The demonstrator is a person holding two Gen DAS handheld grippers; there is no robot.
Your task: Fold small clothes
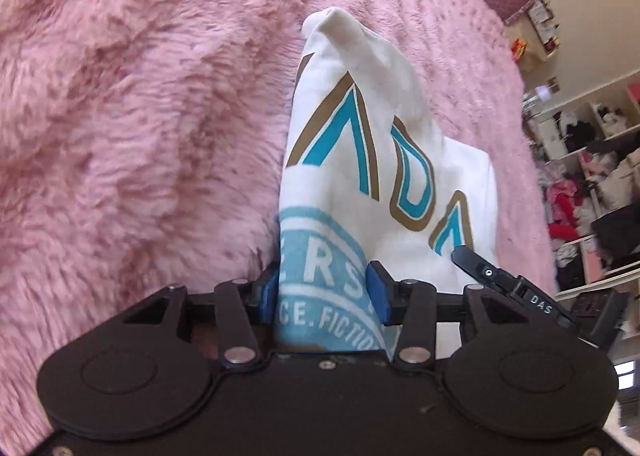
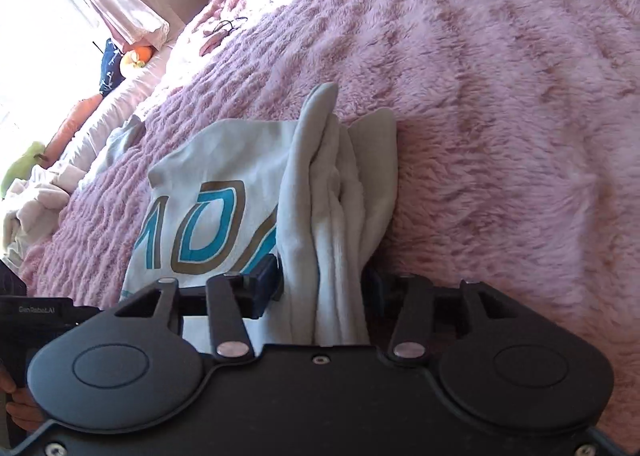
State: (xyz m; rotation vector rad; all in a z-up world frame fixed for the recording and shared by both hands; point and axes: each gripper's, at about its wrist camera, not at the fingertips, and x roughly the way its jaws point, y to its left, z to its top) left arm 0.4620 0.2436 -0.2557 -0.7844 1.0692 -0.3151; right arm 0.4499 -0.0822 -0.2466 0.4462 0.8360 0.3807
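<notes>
My left tool and my right tool both grip the white cotton T-shirt with teal letters above the pink fluffy bed cover — I should keep both edges level and lower it evenly.

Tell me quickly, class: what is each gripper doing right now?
Left gripper: jaws shut on the white cotton T-shirt with teal and brown lettering.
Right gripper: jaws shut on a bunched white fold of the same shirt.

shirt on blanket | shelves right
</notes>
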